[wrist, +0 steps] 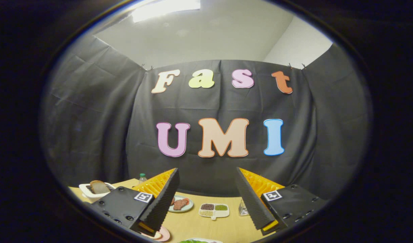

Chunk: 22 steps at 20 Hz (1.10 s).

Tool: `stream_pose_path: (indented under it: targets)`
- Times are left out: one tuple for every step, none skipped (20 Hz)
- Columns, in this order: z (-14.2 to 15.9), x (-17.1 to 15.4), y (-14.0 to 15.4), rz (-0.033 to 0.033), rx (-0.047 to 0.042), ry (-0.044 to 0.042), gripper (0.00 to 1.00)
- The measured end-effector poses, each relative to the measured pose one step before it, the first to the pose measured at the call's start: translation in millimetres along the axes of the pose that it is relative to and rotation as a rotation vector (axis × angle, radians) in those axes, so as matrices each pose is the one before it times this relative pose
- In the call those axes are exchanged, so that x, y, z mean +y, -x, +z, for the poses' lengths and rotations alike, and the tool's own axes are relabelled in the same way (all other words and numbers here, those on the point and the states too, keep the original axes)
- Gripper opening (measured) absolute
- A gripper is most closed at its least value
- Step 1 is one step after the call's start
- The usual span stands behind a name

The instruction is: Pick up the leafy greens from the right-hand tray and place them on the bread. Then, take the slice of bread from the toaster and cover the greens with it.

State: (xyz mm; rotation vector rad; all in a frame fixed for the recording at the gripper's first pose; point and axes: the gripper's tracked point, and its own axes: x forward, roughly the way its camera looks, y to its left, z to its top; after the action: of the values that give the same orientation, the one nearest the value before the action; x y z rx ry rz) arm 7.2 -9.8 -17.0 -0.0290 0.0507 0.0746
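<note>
My gripper (206,175) is held high over a wooden table (223,226), its two fingers spread wide with nothing between them. A white toaster (94,191) stands beyond the left finger, with a brown slice of bread (98,186) sticking up out of it. Below the fingers, at the near side of the table, a bit of leafy greens (193,241) shows on a white tray (210,240). A pink plate's edge (165,234) peeks out under the left finger.
A pale plate with reddish meat slices (180,204) lies between the fingers, farther back. Beside it is a white divided dish (214,210) of grains. A small clear glass item (243,208) stands by the right finger. A small bottle (142,178) stands at the table's far edge.
</note>
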Motion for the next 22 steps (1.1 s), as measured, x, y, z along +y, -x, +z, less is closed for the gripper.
stream_pose_path:
  targets:
    - [-1.48,-2.05,-0.54,-0.00415,0.00148,0.00372,1.0]
    - [-1.78,-2.02,-1.21,-0.00447,0.00491,0.00312,1.0]
    - [-2.65,-1.16,-0.01,-0.00146,0.00543,0.00026,1.0]
    - [-3.47,-1.02,-0.3,0.00261,0.00984,-0.00122,1.0]
    - [-4.34,-0.2,-0.63,0.00605,0.01136,-0.00011,1.0]
    - [-4.62,0.23,-0.57,0.01429,0.01692,0.00293,1.0]
    - [-8.14,-0.13,-1.1,0.01396,0.02458,0.00631,1.0]
    - [-7.06,-1.67,-1.63,0.0125,0.02528,0.00724,1.0]
    - [-7.52,-0.51,-3.36,0.01622,0.02609,0.00685,1.0]
    - [-7.37,-1.11,-0.92,0.01652,0.03003,0.00683,1.0]
    - [-9.83,0.04,-1.55,0.01888,0.02908,0.00556,1.0]
    - [-7.99,0.39,-1.87,0.02057,0.02928,0.00648,1.0]
    - [-12.25,0.19,-1.89,0.02016,0.03513,0.00984,1.0]
    - [-11.2,-0.3,-1.1,0.01869,0.0385,0.01305,1.0]
    - [-11.15,0.75,-2.08,0.01839,0.03511,0.01576,1.0]
    - [-9.31,1.59,-2.24,0.02,0.02977,0.0126,1.0]
    - [-10.83,3.78,-1.42,0.02654,0.03039,0.00997,1.0]
    - [-10.33,3.79,-1.75,0.02411,0.02999,0.0138,1.0]
    - [-12.17,0.84,-3.7,0.01624,0.02983,0.02086,1.0]
    - [-8.95,0.42,-2.19,0.00878,0.02392,0.02409,1.0]
    - [-8.36,3.09,-2.13,0.01541,0.02028,0.02006,1.0]
    - [-7.55,4.26,-1.88,0.02249,0.0195,0.01351,1.0]
